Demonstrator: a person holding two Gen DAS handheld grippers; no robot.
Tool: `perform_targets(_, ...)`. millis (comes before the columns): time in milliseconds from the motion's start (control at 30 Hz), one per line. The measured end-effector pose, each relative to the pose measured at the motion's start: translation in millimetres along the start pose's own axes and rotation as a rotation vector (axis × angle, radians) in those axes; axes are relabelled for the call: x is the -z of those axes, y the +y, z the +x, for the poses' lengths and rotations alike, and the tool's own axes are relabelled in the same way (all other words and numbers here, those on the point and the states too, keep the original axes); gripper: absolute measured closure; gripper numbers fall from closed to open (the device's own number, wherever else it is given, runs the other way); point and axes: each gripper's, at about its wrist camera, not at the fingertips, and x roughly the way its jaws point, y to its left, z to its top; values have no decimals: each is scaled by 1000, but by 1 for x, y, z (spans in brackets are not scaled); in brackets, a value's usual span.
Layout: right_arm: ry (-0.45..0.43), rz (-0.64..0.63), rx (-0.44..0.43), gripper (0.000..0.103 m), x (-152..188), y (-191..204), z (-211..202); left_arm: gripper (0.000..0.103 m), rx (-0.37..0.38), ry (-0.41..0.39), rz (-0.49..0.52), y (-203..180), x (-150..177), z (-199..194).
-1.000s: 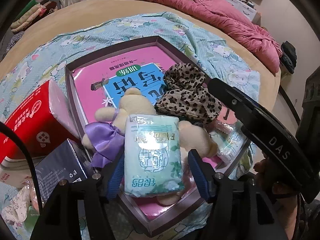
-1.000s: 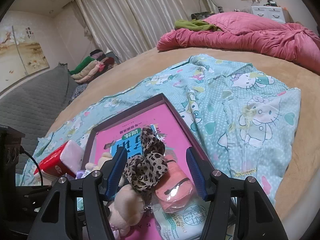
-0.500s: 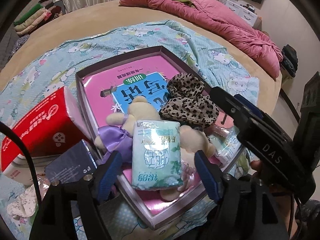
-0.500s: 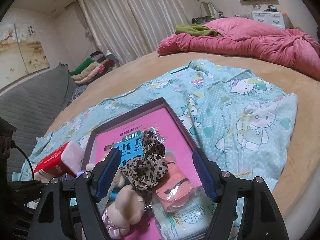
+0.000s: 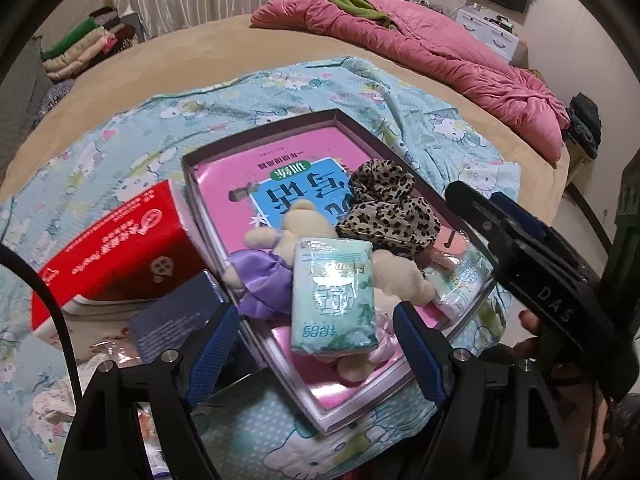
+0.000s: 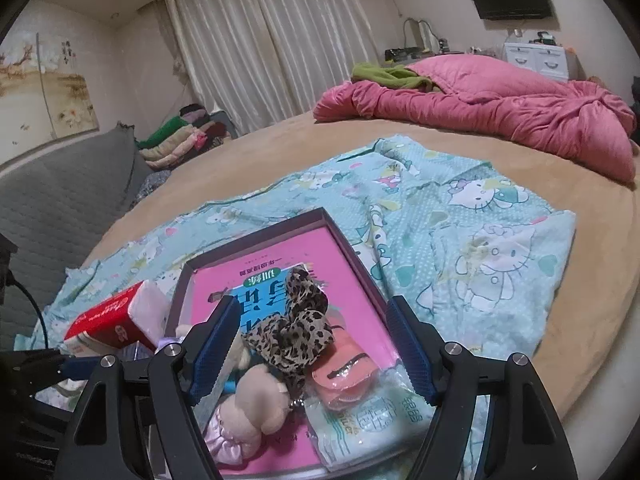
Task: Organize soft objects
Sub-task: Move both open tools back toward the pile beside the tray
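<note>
Both grippers, left (image 5: 316,350) and right (image 6: 312,354), hover with jaws spread, pinching nothing. Below sits the tray (image 5: 264,142) on the bed: tissue pack (image 5: 334,294) atop the teddy (image 5: 400,276), then the leopard scrunchie (image 5: 386,210) on a pink book (image 5: 248,172). A red box (image 5: 116,244) lies beside the tray.

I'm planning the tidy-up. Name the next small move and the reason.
Probably bring the left tool toward the red tissue pack: it lies outside the shallow box, beside its wall, while the other soft items sit inside, and both tools are open and empty.
</note>
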Motion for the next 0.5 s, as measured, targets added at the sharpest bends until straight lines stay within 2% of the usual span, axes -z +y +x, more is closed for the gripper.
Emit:
perform_targets(367, -34, 35, 40, 26, -15, 14, -29, 24, -20, -40, -24, 14, 5, -24)
perform_targets(500, -53, 65, 23, 26, -28, 27, -46, 18, -18, -63, -32, 19, 6, -36)
